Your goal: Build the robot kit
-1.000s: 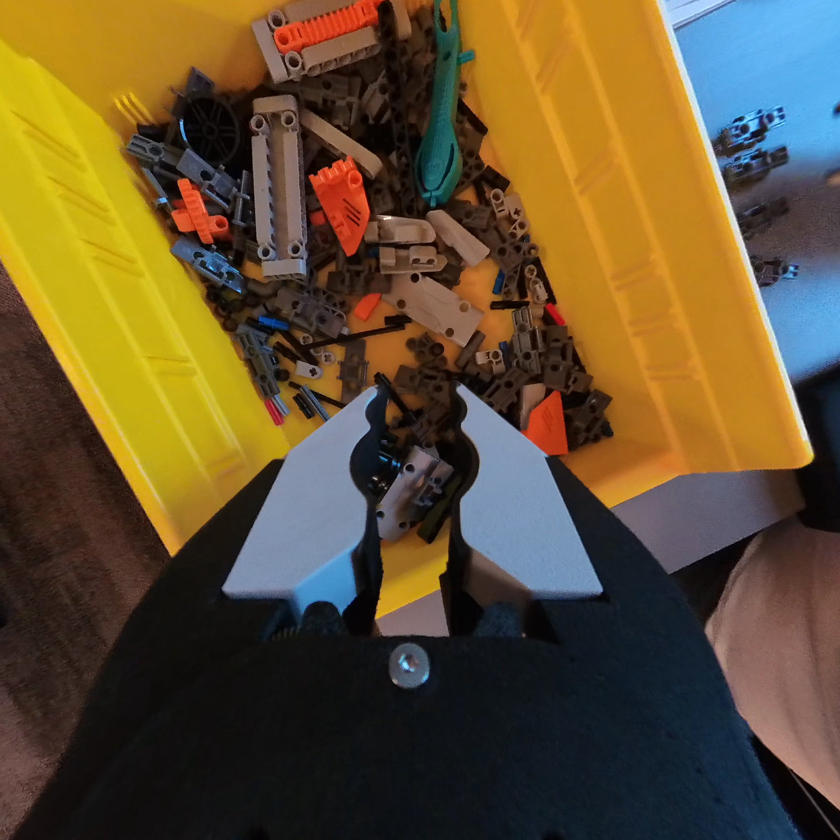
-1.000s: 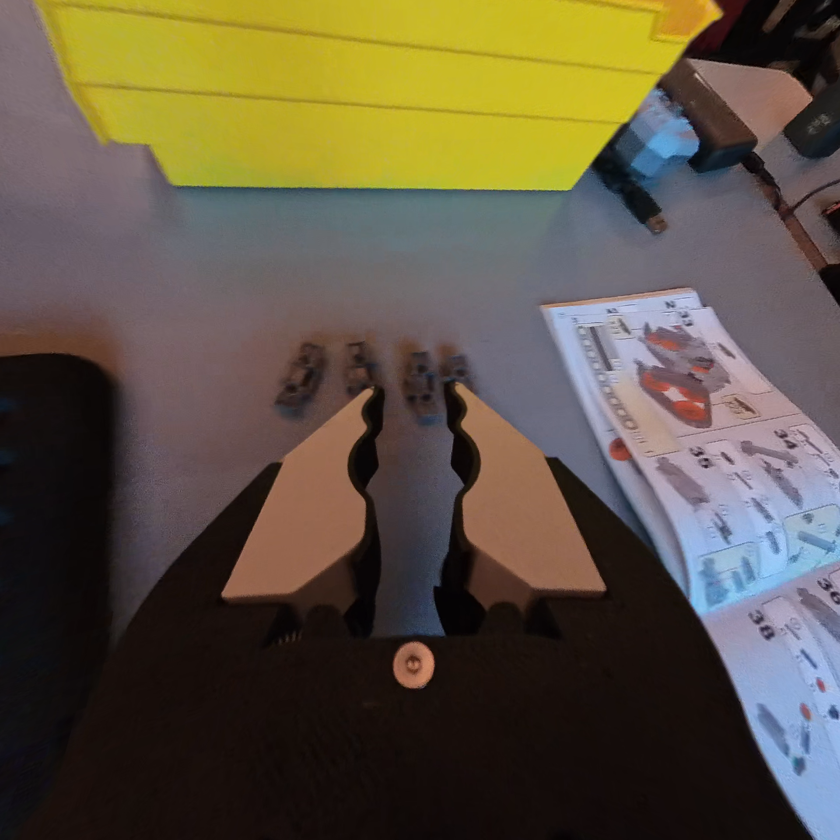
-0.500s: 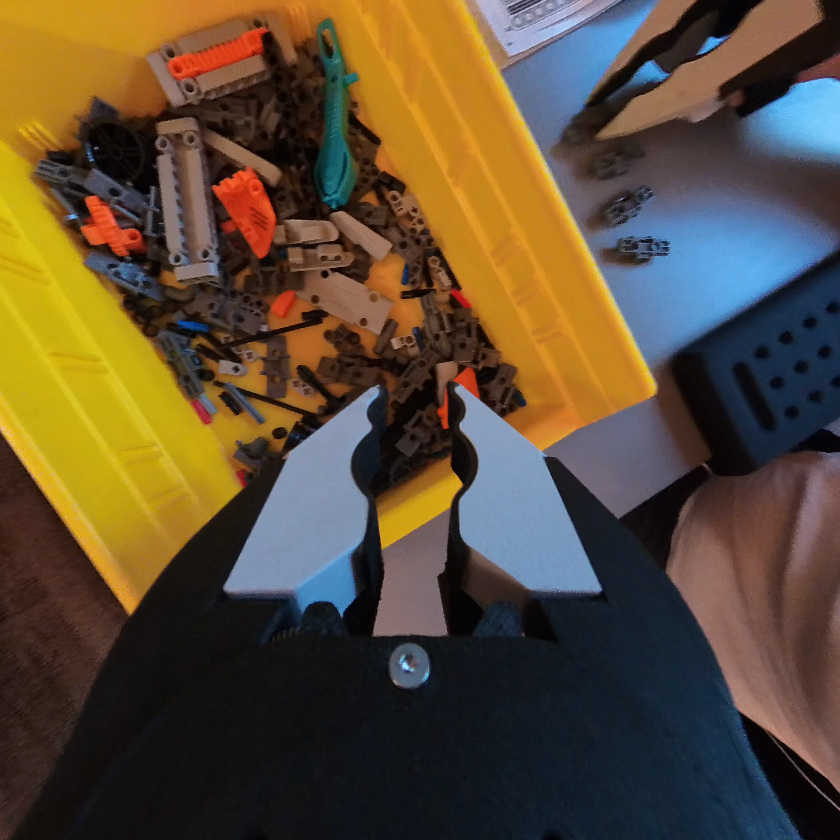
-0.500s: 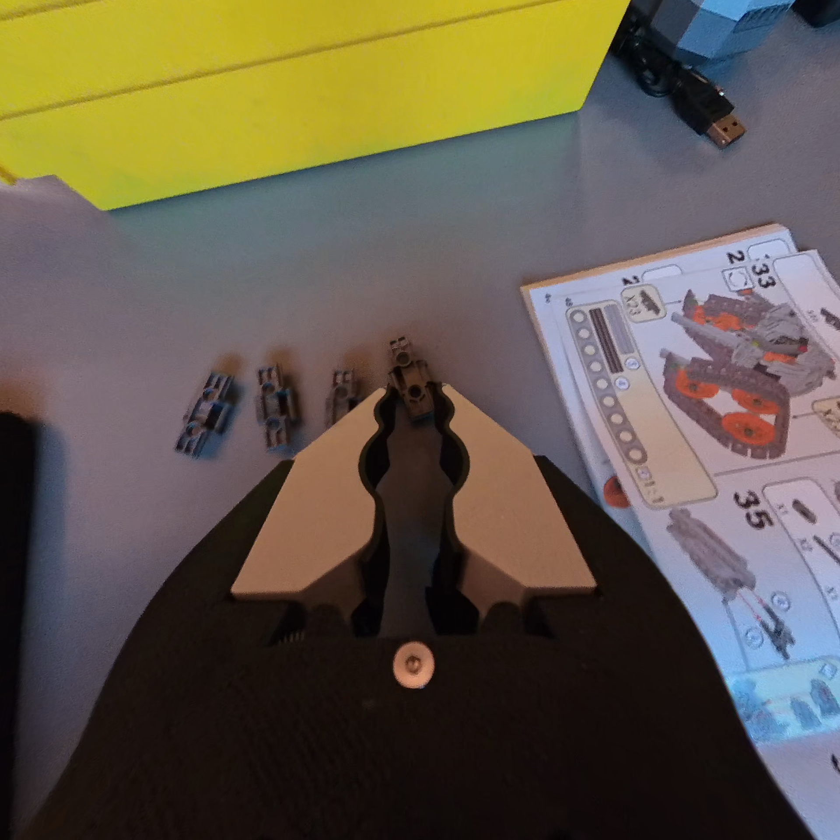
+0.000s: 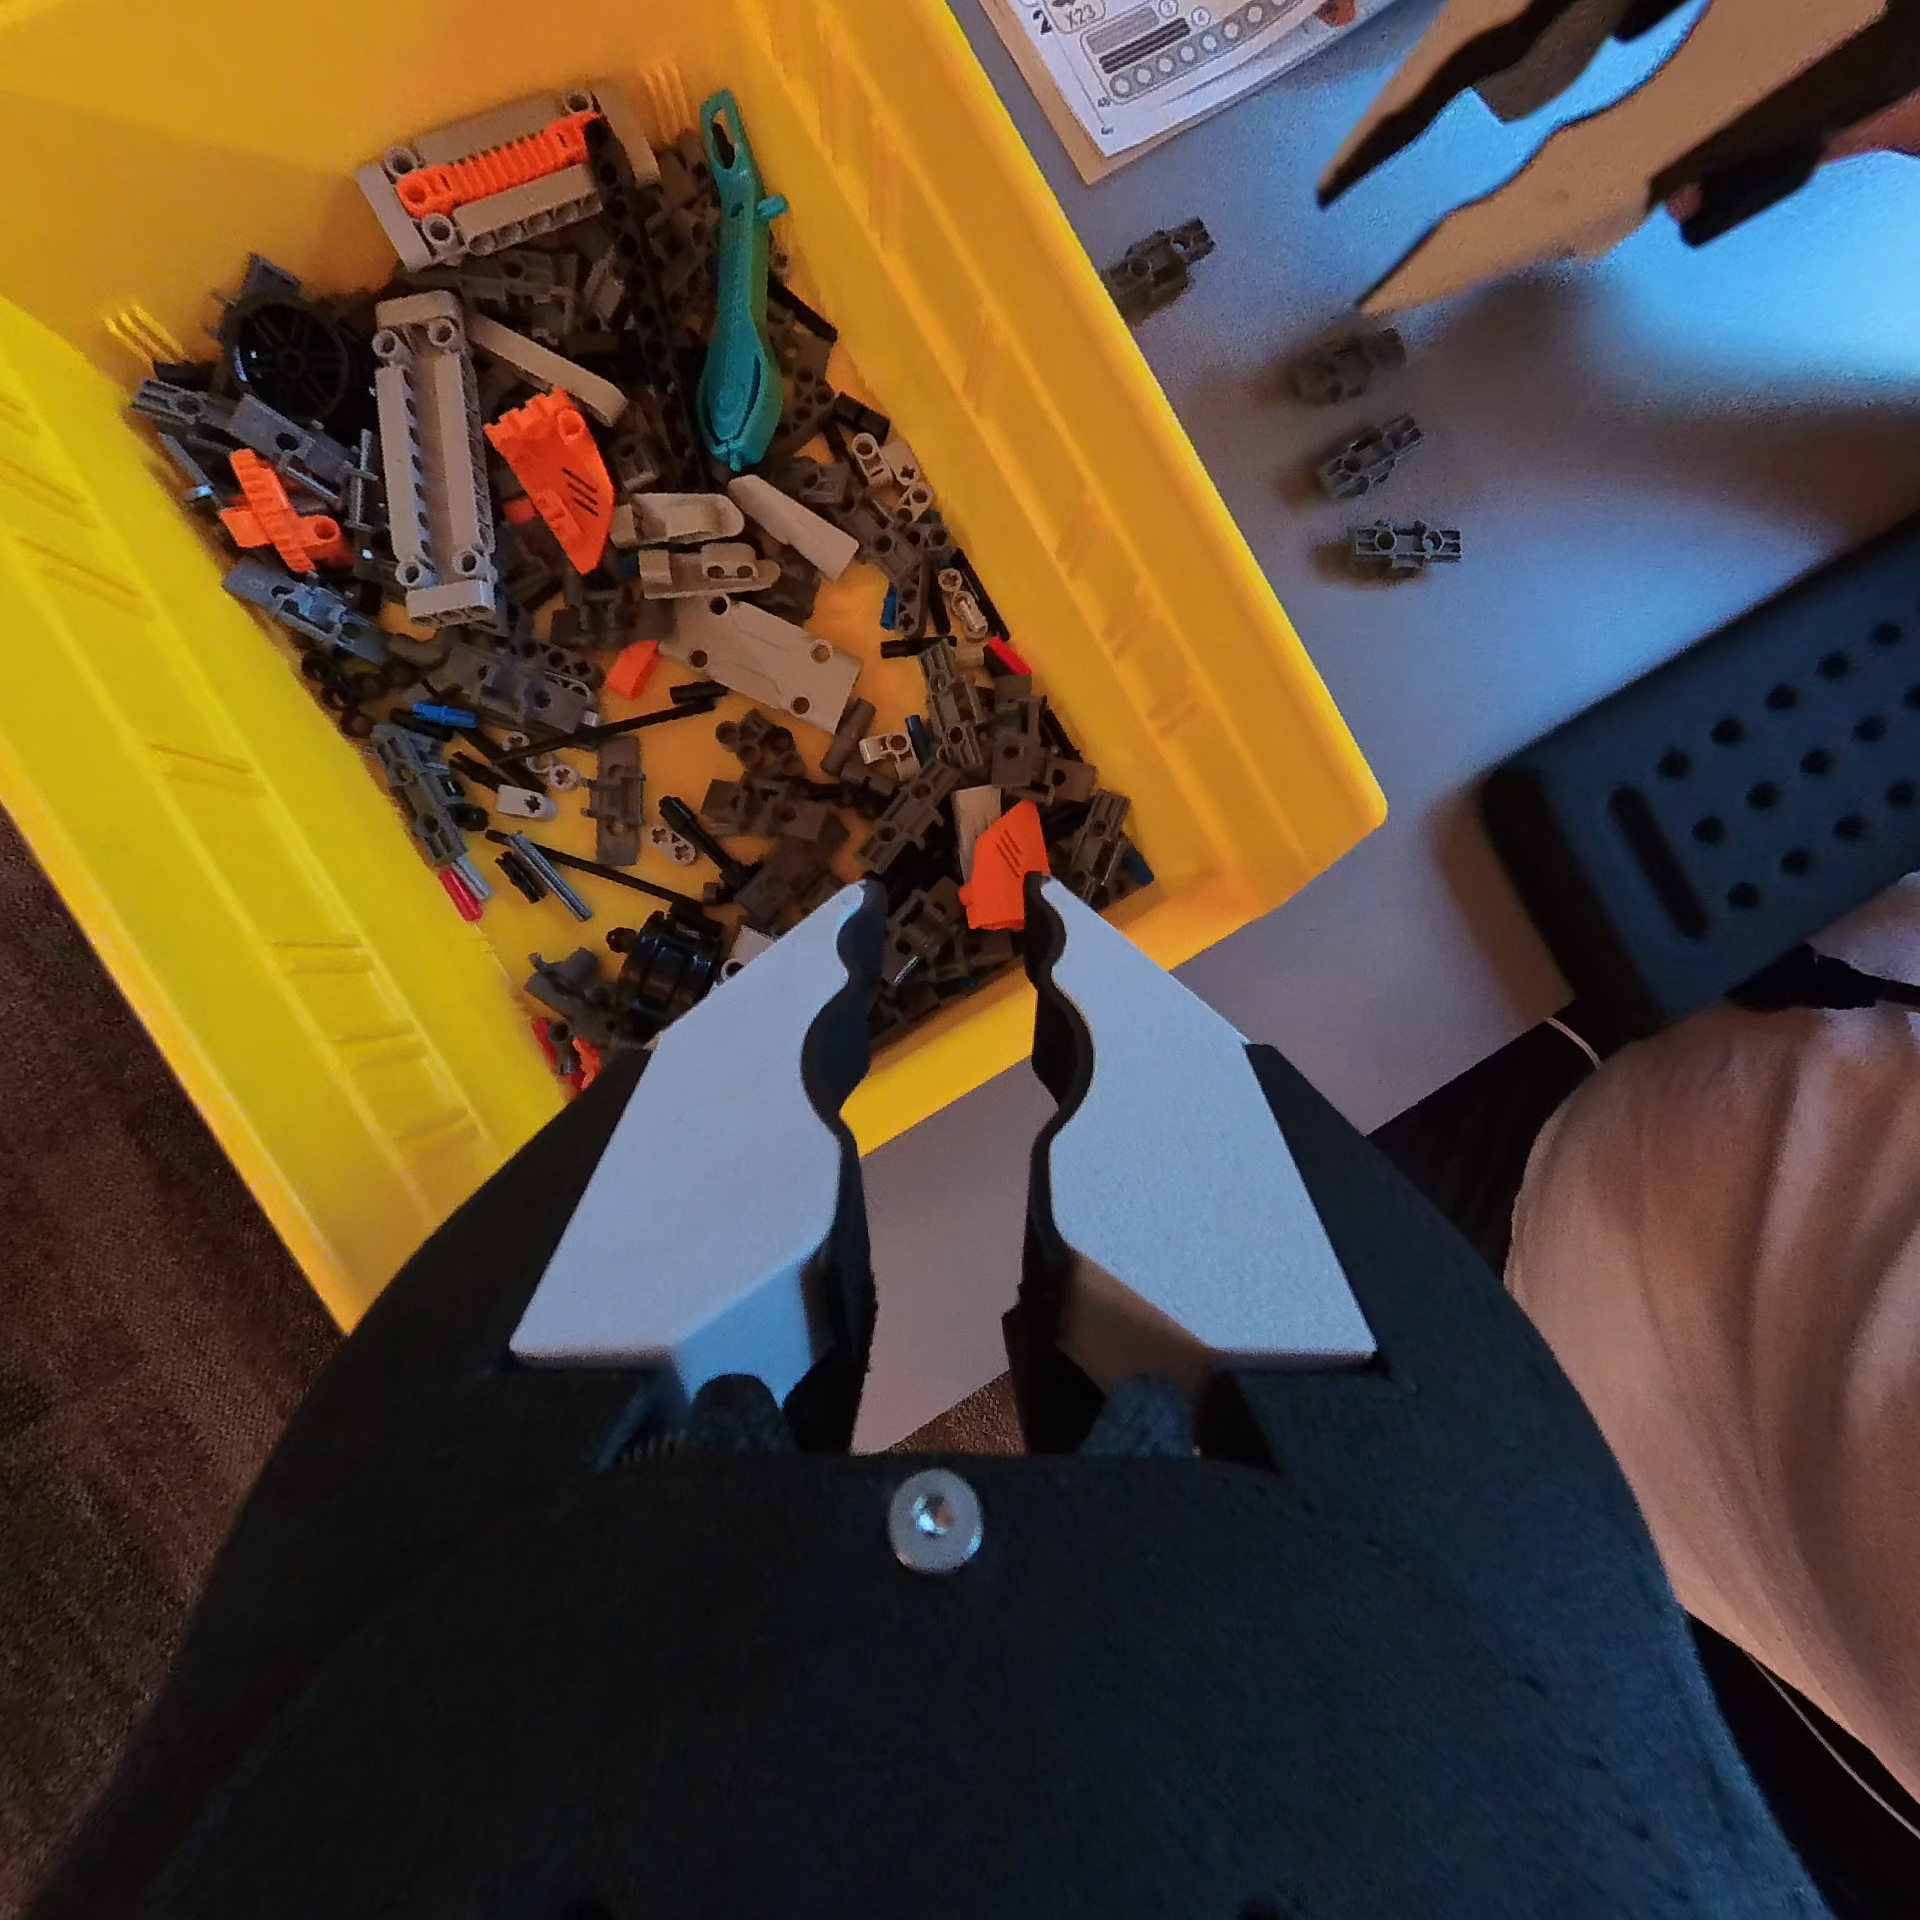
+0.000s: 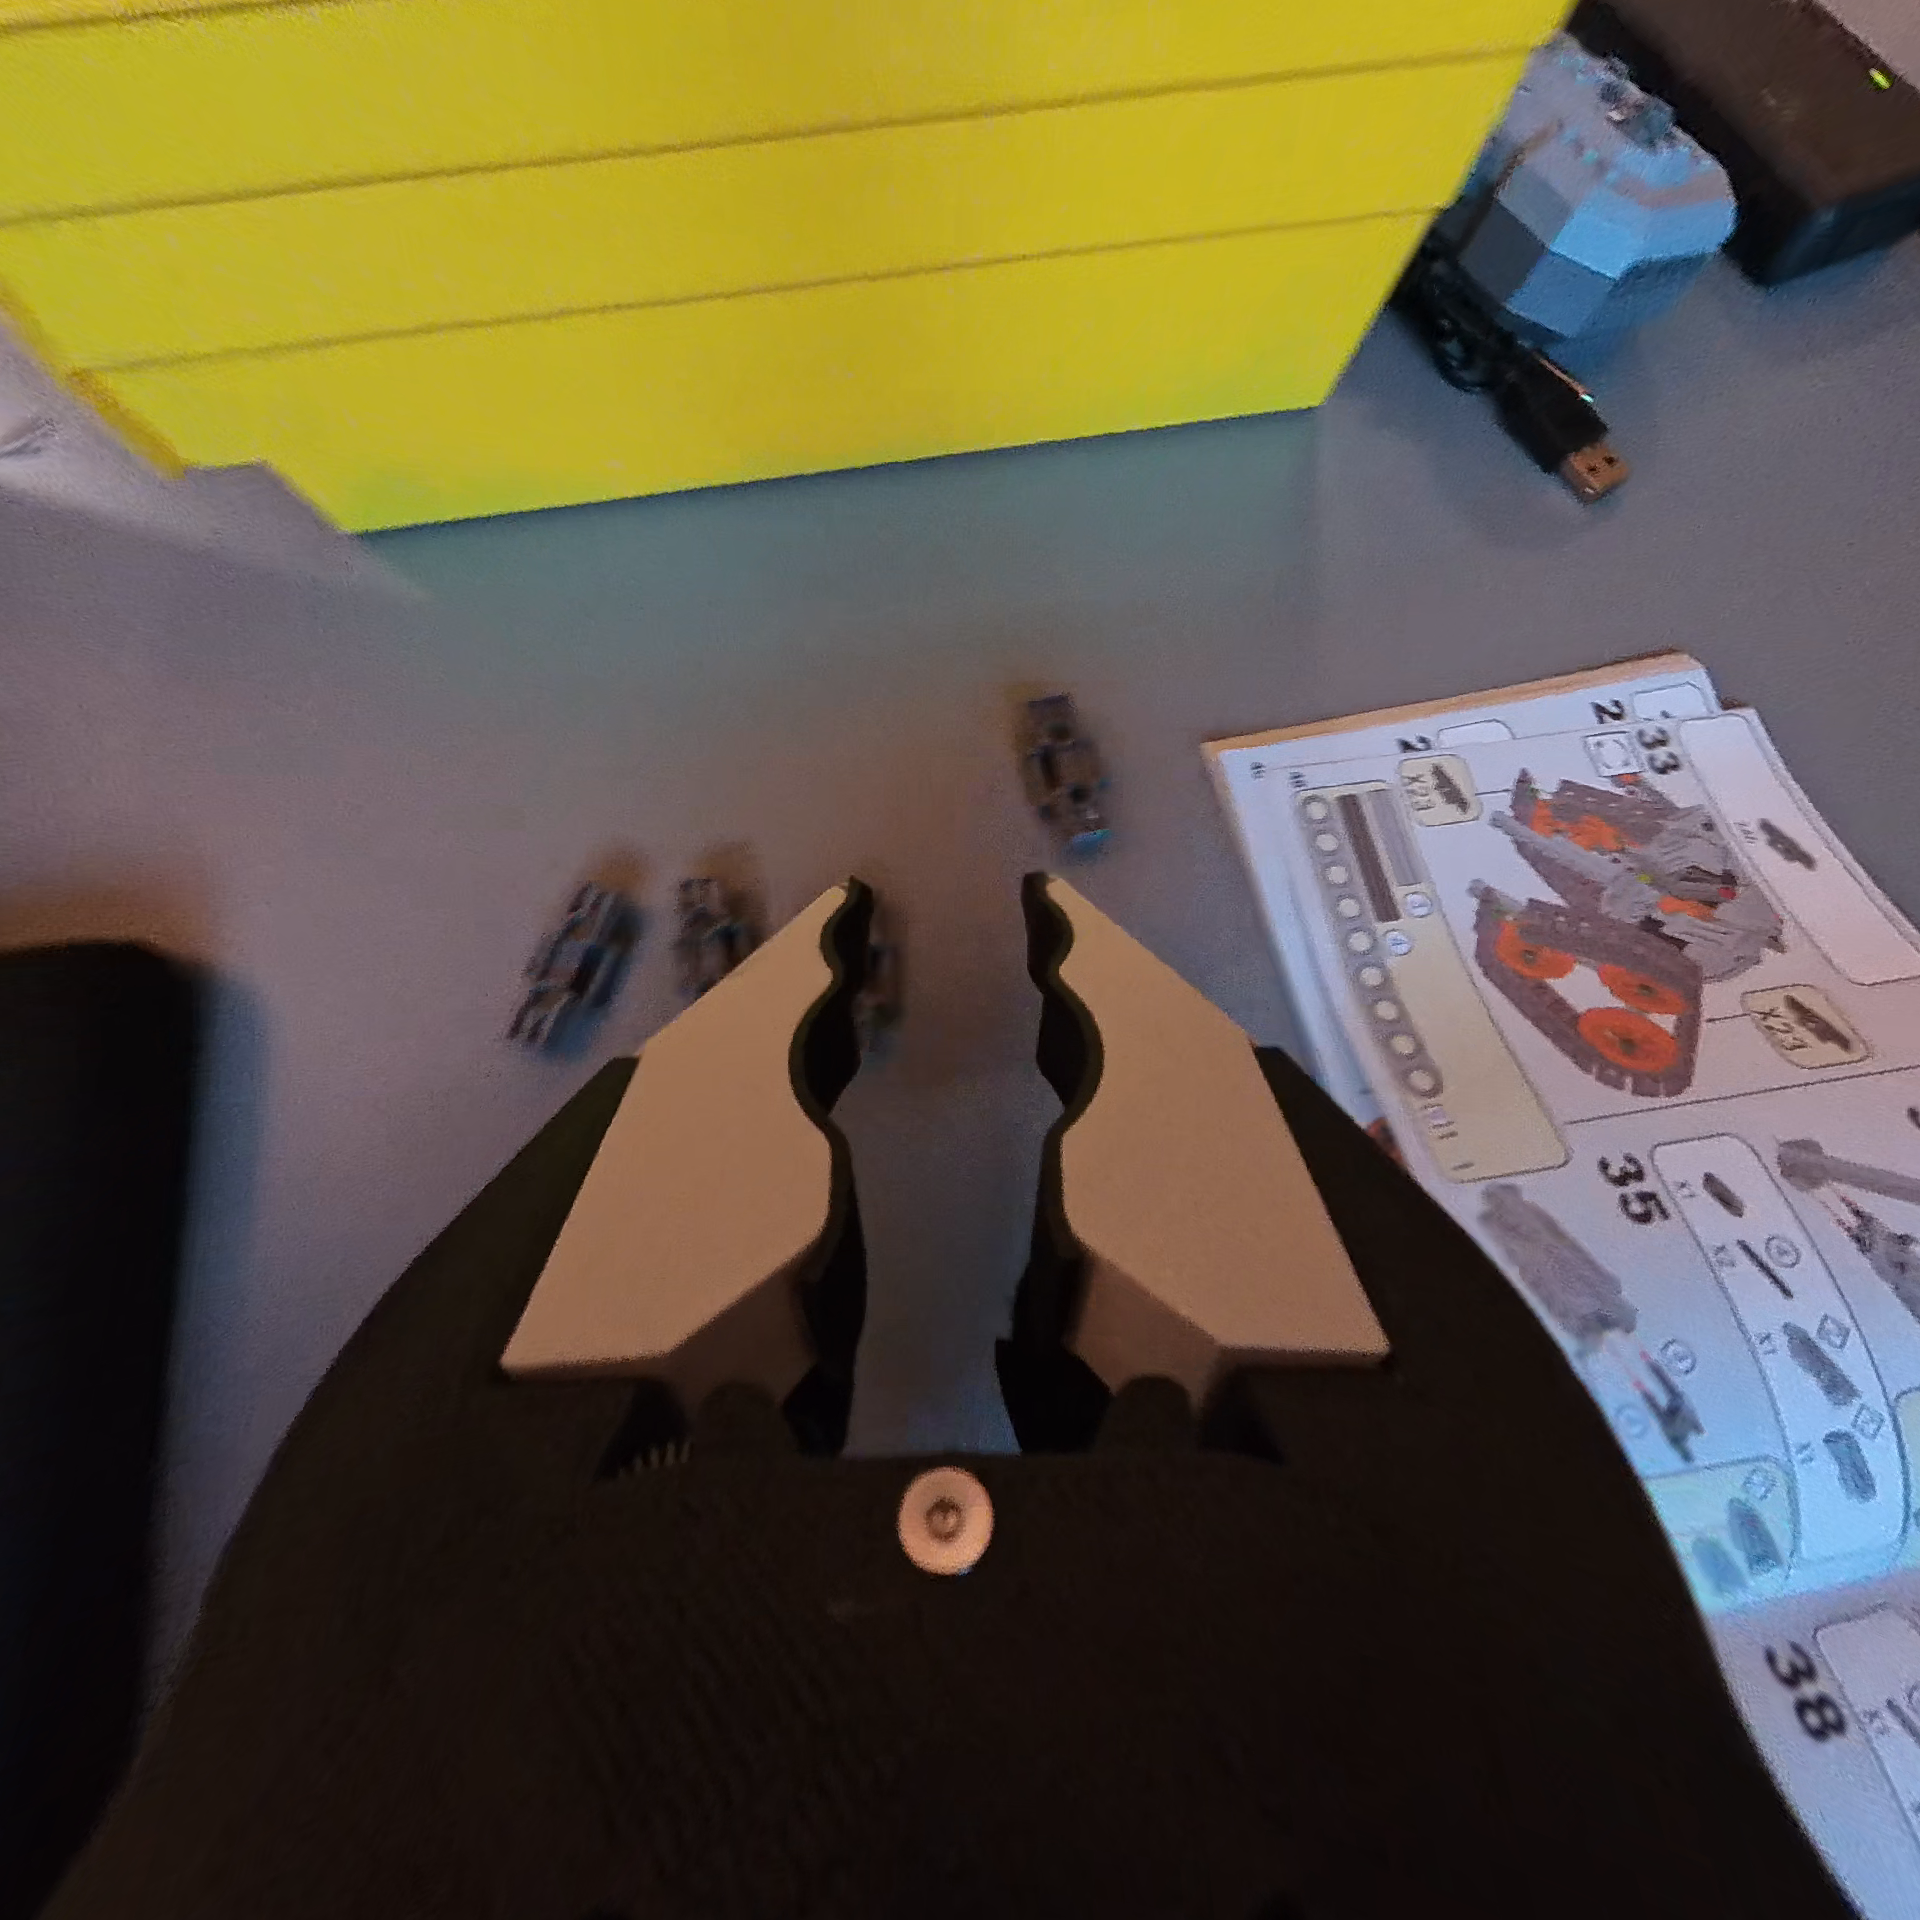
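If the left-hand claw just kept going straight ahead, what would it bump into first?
Probably the loose dark pieces in the near corner of the yellow bin, beside an orange panel; the open left gripper hangs above, depth unclear.

The left gripper (image 5: 951,894), jaws apart and empty, hangs over small dark building-toy parts (image 5: 940,930) in the yellow bin (image 5: 1049,416), while the right gripper (image 6: 940,894), jaws also apart, hovers above four small grey connector pieces (image 6: 577,966) on the tabletop (image 6: 727,665).

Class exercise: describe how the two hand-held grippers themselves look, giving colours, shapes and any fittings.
The two look alike. The left hand-held gripper and the right hand-held gripper each have a wide, matt black, rough-textured body with one silver screw on the midline. Two pale grey wedge-shaped fingers taper to points; their inner edges are black and wavy. No cables or markings show.
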`<state>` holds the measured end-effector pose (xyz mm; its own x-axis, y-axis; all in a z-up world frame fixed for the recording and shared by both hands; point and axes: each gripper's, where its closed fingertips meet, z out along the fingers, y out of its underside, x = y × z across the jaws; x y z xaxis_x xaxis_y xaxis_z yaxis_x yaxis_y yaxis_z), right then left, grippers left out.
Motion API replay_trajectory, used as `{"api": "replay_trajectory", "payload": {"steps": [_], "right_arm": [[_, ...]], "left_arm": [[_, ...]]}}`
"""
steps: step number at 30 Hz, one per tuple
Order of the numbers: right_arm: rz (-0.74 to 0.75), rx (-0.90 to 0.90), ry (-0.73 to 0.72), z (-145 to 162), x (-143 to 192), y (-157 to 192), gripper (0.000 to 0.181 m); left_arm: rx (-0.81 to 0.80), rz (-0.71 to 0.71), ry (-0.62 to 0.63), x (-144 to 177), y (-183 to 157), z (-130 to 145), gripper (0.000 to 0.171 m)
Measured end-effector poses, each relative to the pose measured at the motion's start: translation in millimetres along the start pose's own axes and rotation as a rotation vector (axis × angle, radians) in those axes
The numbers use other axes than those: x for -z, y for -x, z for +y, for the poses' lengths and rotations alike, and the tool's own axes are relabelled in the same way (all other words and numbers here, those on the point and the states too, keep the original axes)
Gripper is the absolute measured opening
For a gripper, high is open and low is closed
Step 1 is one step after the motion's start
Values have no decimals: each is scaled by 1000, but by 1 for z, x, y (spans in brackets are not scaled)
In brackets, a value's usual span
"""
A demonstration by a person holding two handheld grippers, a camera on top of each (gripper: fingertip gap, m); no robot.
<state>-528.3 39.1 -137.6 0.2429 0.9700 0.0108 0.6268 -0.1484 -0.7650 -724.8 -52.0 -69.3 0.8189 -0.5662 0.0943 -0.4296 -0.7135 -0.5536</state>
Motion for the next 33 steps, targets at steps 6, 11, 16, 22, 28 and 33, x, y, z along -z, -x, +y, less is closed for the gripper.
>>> {"api": "replay_trajectory", "payload": {"steps": [6, 11, 16, 22, 28, 33], "right_arm": [[-19, 42, 63, 19, -3, 20, 26], [-28, 60, 84, 19, -11, 19, 9], [-24, 52, 76, 1, -32, 7, 9], [-25, 84, 90, -7, -43, -3, 10], [-31, 131, -21, -17, -11, 18, 23], [-120, 125, 43, 11, -2, 49, 24]], "left_arm": [[-8, -6, -37, 4, 1, -8, 24], [-5, -10, -64, 11, -1, -11, 24], [-8, -30, -84, 21, -3, -10, 23], [-7, -42, -84, 27, -4, -6, 23], [-1, -35, -92, 30, -6, -2, 23], [-8, -31, -92, 28, -7, -2, 23]]}}
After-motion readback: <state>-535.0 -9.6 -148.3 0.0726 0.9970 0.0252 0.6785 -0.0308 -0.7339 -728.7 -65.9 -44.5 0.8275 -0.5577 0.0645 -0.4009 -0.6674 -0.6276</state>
